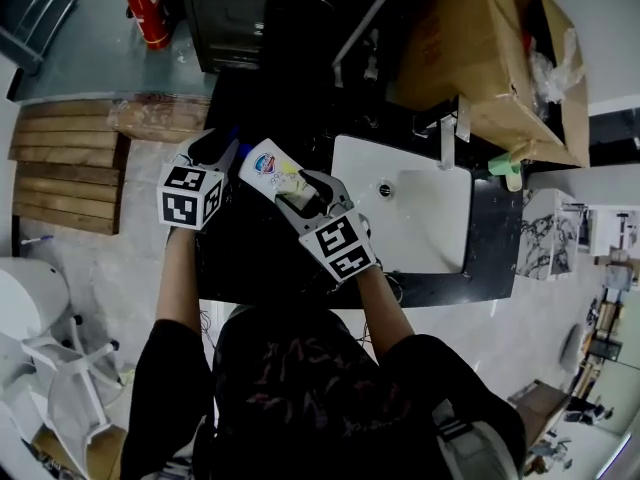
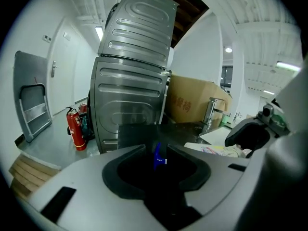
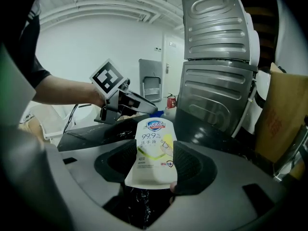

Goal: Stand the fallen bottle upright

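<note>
The bottle [image 1: 272, 171] is held tilted over the dark worktop [image 1: 255, 258]. The right claw [image 1: 300, 200] pinches its body, and the left claw [image 1: 220, 149] is closed on its blue cap [image 2: 158, 156]. It looks mid-righting to me; next, the base must swing down. Only the left gripper view shows the cap grip.

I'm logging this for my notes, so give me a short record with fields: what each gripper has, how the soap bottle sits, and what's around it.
right gripper: shut on the white plastic hand-soap bottle with a blue and yellow label, one jaw on each side
left gripper: jaws close on a small blue part by the bottle's top end
bottle pose: lying along the right gripper's jaws, not standing
surroundings: dark countertop, white sink to the right
task: not yet done
</note>
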